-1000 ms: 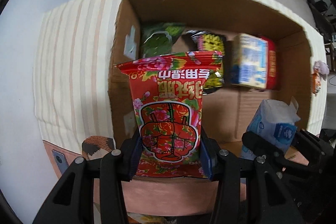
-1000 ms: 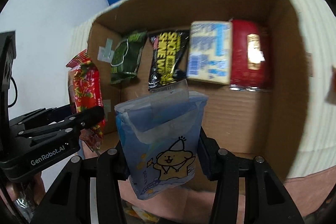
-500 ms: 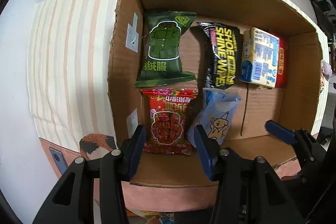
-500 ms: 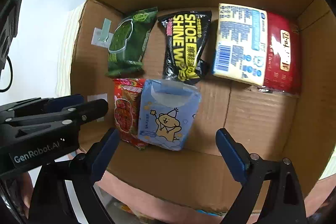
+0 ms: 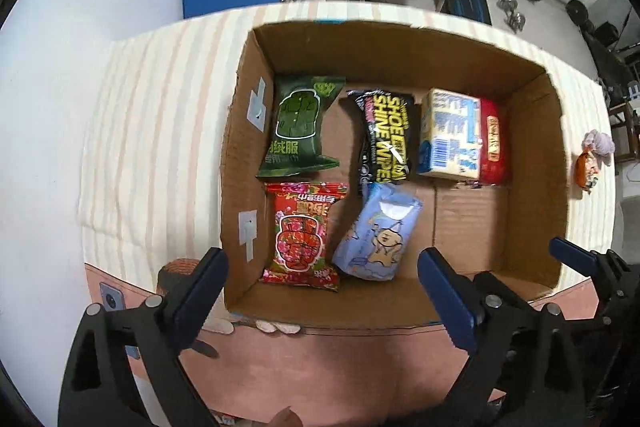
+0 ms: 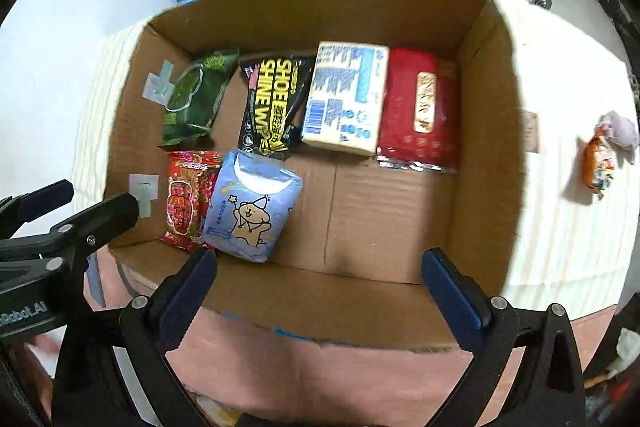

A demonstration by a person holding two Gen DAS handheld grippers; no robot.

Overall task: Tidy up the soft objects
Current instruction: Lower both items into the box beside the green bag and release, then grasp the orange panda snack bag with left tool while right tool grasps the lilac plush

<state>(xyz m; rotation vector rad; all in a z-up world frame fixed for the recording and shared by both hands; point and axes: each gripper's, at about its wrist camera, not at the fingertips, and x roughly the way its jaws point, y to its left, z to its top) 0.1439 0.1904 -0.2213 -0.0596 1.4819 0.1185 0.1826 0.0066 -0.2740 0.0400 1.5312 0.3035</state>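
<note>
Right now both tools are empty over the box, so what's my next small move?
Probably swing the right tool toward the small orange packet lying on the striped cloth outside the box. Six packs already sit inside, with bare floor at front right.

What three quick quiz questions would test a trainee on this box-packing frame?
1. True or false: the left gripper is shut on the red floral pack.
2. How many packs lie in the cardboard box?
3. Which pack sits directly beside the blue bear pack in the near row: A) green pack, B) red floral pack, C) shoe shine wipes?

Key: 1 false, both grippers are open and empty, the right gripper too; 2 six; 3 B.
</note>
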